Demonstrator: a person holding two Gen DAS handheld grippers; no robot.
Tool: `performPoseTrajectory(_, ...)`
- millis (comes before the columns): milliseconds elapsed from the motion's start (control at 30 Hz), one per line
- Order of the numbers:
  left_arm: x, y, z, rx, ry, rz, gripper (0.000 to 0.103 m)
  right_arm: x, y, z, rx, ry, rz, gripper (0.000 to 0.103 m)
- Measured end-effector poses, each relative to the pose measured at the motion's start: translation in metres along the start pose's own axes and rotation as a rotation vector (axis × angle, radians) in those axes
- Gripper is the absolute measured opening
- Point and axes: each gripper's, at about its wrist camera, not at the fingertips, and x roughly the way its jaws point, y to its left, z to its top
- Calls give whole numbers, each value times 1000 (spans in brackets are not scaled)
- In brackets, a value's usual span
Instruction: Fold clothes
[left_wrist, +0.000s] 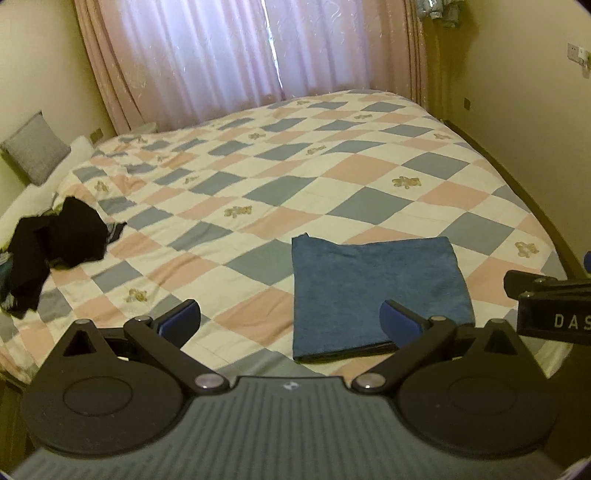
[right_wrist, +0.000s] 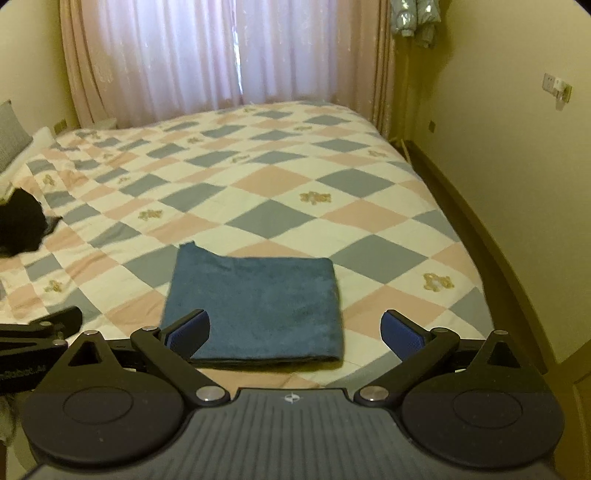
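The folded blue towel (right_wrist: 255, 306) is laid on the bed (right_wrist: 332, 206) just ahead of both released hand-held grippers, left (left_wrist: 290, 321) and right (right_wrist: 295, 328); its near edge should be pinched evenly

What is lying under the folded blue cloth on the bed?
The folded blue cloth lies flat on the checkered pink, blue and white quilt. The quilt part beneath it is covered, so anything there cannot be seen.

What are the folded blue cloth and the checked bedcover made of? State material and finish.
Folded blue cloth: likely terry or microfibre, matte with a short fuzzy nap. Checked bedcover: probably quilted cotton, matte, with stitched seams and embroidered bears.
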Motion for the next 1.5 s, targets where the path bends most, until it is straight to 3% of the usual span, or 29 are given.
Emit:
performPoseTrajectory(367, 5, 0, -9, -39, 104, -34, 102, 9, -6, -5, 59, 124, 60, 102)
performPoseTrajectory(633, 17, -7, -20, -49, 199, -41, 102, 17, -8, -20, 58, 215, 48, 102)
performPoseTrajectory(933, 27, -11, -26, -42, 255, -57, 102, 24, -10, -31, 63, 259, 43, 102)
performPoseTrajectory(1100, 47, -10, -29, -54, 316, -131, 102, 30, -18, -32, 65, 222, 33, 102)
performPoseTrajectory(1267, 82, 2, -41, -112, 319, -200, 102, 45, -39, -43, 94, 96, 76, 102)
performPoseTrajectory(1367, 112, 11, -48, -143, 334, -218, 102, 66, -58, -53, 143, 118, 75, 102)
performPoseTrajectory(1500, 171, 27, -47, -194, 397, -295, 102, 110, -85, -56, 221, 217, 135, 102)
